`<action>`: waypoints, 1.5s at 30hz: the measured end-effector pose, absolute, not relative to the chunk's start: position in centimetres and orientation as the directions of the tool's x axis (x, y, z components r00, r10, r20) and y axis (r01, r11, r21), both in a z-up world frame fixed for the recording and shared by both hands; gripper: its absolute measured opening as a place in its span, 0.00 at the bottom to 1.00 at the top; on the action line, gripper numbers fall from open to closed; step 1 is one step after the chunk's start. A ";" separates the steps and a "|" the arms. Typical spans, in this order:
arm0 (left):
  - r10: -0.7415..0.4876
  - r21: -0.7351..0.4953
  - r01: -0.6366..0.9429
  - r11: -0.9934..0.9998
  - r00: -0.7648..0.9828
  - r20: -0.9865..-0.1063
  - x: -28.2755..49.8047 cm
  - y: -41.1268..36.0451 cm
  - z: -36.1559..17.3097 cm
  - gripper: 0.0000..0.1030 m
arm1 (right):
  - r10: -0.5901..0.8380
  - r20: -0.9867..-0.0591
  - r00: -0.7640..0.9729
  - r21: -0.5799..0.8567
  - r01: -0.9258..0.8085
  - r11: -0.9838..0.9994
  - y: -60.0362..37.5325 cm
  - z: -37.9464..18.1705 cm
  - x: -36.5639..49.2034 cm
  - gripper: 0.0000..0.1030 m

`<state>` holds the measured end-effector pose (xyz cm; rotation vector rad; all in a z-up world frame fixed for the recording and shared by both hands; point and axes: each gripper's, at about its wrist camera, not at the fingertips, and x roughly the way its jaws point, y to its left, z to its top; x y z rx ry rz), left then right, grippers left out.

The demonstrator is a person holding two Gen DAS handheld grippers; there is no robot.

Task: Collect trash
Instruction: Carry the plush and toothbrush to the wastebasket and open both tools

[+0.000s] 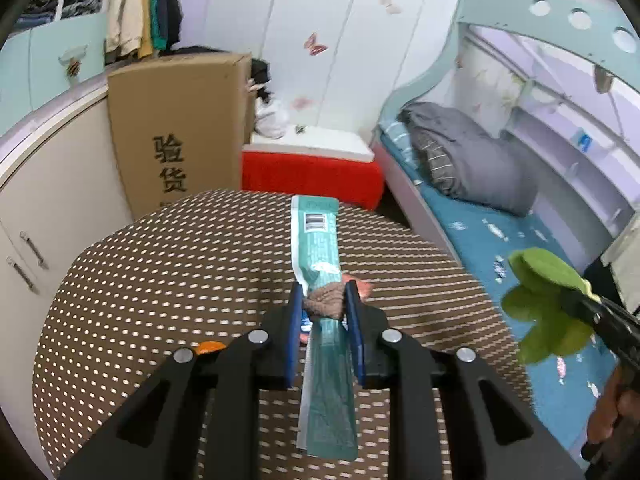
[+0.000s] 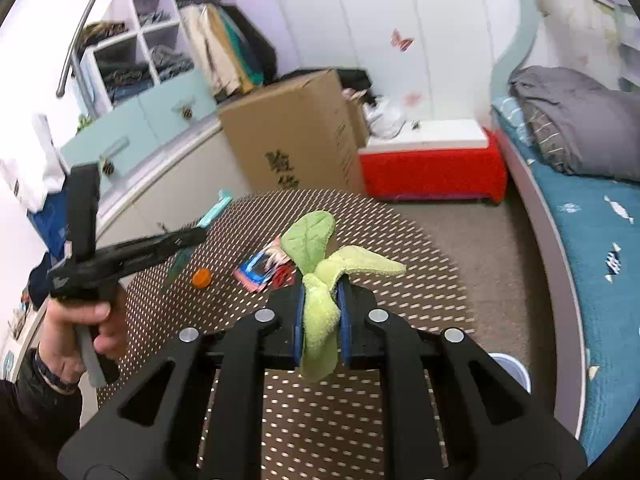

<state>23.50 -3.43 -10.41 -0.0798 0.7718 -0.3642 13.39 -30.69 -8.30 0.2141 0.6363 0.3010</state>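
Between my left claw's (image 1: 323,300) blue pads sits a long teal wrapper (image 1: 320,248), clamped together with a brownish wad of cloth (image 1: 326,300) bunched at the tips. Its barcode end sticks out forward past the fingers, and its other end trails back under the claw toward the camera. My right claw (image 2: 322,292) is closed tight on a light green cloth (image 2: 320,264); two floppy lobes of it stand up and fan out ahead of the pads, and a tail of it hangs down behind them. Both loads are off the surface.

Under both claws lies a round table (image 1: 160,280) covered in a brown cloth with pale dots. On it, just beyond my right claw, lies a pink and blue snack packet (image 2: 260,268) with something small and red touching its right side. Near that, to the left, is an orange bottle cap (image 2: 202,278). My left hand (image 2: 80,332) shows at the left edge of the right camera, wrapped around its handle.

Past the table's far edge stands a tall cardboard box (image 1: 176,128) with dark printed characters, beside a red cooler (image 1: 312,172) with a white lid. To the right runs a bed (image 1: 500,240) with a blue sheet and a folded grey quilt (image 1: 460,156). Behind everything rise white wardrobe doors (image 1: 320,20) with butterfly stickers.
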 end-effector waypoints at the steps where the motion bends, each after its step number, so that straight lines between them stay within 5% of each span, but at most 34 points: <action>1: -0.364 -0.204 0.310 0.929 0.659 -0.658 22.9 -4.5 -9.9 0.19 | 0.335 -0.540 0.773 0.296 -0.198 0.934 -31.7 -7.9 13.0 0.13; 12: -0.526 -0.246 0.499 0.831 0.558 -0.642 19.6 -16.4 -8.5 0.20 | 0.192 -0.548 0.814 0.376 0.034 0.926 -44.6 -9.0 10.3 0.13; 26: -0.531 -0.214 0.636 0.742 0.362 -0.766 20.0 -32.4 -15.0 0.20 | 0.190 -0.760 0.621 0.481 0.343 0.807 -55.6 -25.1 12.8 0.15; 28: -0.511 -0.207 0.641 0.739 0.334 -0.792 20.4 -34.1 -16.5 0.20 | 0.206 -0.776 0.595 0.497 0.378 0.781 -56.5 -27.6 13.6 0.21; 29: -0.499 -0.202 0.642 0.740 0.322 -0.805 20.6 -34.8 -17.2 0.20 | 0.220 -0.787 0.576 0.505 0.397 0.766 -57.0 -28.9 14.0 0.32; 30: -0.489 -0.200 0.641 0.741 0.311 -0.815 20.9 -35.4 -17.8 0.20 | 0.244 -0.796 0.554 0.518 0.413 0.749 -57.4 -30.3 14.4 0.63; 31: -0.477 -0.198 0.642 0.741 0.296 -0.828 21.1 -36.1 -18.7 0.20 | 0.257 -0.800 0.542 0.526 0.427 0.736 -57.7 -31.3 14.8 0.68; 36: -0.426 -0.173 0.661 0.730 0.243 -0.871 21.4 -38.7 -21.7 0.20 | 0.269 -0.810 0.522 0.541 0.487 0.686 -59.3 -34.2 14.2 0.69; 45: -0.363 -0.155 0.701 0.696 0.157 -0.919 21.7 -43.4 -25.1 0.21 | 0.182 -0.765 0.617 0.565 0.509 0.649 -62.2 -31.1 9.2 0.77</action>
